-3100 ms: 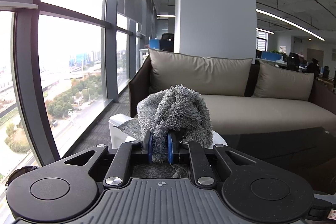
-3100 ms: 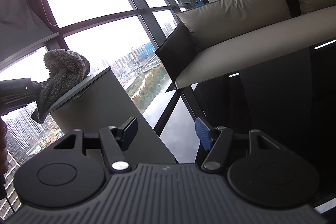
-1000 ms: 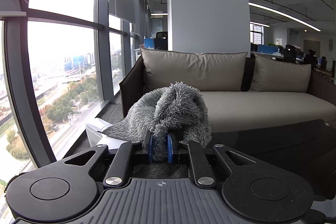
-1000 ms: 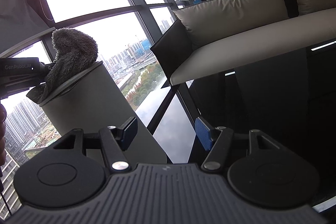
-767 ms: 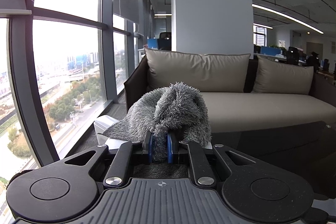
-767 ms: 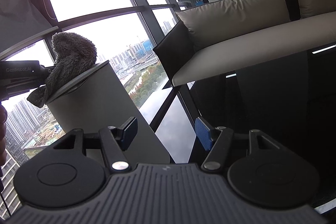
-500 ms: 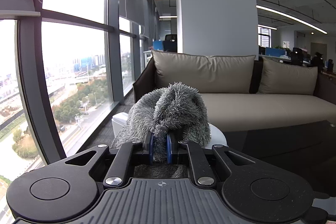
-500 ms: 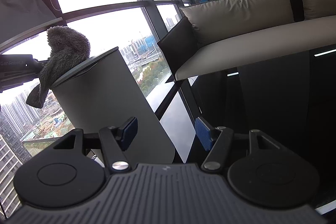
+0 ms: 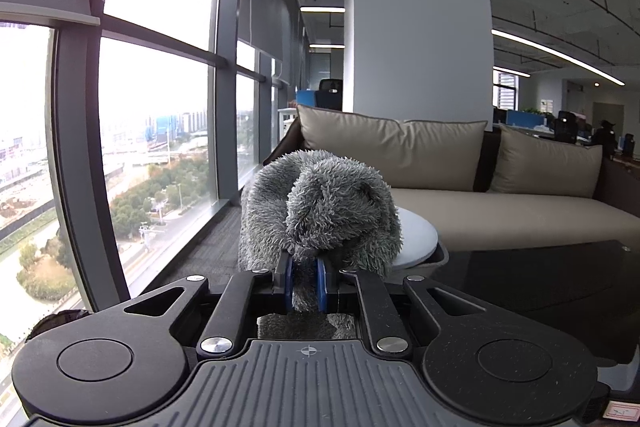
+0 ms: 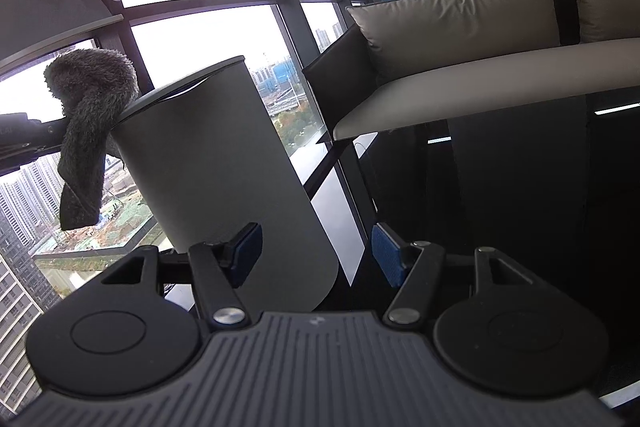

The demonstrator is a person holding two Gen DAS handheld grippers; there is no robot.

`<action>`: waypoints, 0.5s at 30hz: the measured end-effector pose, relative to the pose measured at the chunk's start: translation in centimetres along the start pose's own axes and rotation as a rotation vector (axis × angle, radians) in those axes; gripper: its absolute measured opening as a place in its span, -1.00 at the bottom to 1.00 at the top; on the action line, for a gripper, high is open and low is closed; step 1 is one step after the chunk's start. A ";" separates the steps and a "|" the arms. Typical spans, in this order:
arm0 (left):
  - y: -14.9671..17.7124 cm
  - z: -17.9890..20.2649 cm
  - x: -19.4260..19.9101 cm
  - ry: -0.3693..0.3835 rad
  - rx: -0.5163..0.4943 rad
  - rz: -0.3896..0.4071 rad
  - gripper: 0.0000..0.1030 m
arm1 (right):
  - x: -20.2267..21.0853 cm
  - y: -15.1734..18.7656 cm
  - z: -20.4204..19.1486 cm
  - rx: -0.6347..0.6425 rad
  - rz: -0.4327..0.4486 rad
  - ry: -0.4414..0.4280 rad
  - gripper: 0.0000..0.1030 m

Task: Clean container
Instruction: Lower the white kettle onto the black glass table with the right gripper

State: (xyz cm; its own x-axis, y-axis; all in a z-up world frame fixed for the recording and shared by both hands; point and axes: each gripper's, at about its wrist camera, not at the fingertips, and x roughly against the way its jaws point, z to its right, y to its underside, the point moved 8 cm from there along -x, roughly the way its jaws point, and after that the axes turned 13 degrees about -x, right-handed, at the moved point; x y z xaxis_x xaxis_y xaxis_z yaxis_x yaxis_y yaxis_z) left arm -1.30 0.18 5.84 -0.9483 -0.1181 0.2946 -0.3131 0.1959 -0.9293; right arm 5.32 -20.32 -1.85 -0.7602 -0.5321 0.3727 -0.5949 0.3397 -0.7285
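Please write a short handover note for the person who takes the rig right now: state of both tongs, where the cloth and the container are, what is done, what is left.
Left tongs: shut on the grey fluffy cloth, held at the container's lid, at its near edge; part of the cloth hangs down outside the rim.
Right tongs: open and holding nothing, low beside the white container, whose side runs between the two fingers without a visible grip.
Container stands upright on the dark glossy table.
Done: cloth is gripped and brought to the top.
Left: wipe the lid and side; how clean it is cannot be judged from these views.
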 end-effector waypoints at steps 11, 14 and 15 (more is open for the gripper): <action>5.4 1.4 -0.3 0.067 -0.015 -0.118 -0.83 | 1.4 2.3 0.1 0.025 -0.012 0.024 0.24; 6.9 1.2 -0.9 0.084 0.002 -0.158 -0.83 | 1.9 2.7 0.5 0.025 -0.015 0.033 0.24; 7.3 1.1 -1.0 0.088 0.009 -0.169 -0.83 | 2.0 2.9 0.7 0.022 -0.016 0.037 0.24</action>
State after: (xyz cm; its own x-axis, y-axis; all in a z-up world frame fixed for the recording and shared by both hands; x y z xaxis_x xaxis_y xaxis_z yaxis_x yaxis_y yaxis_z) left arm -2.61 0.62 -1.53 -0.8835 -0.0626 0.4643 -0.4678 0.1717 -0.8670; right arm 2.25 -20.92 -3.59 -0.7599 -0.5082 0.4054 -0.6016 0.3135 -0.7347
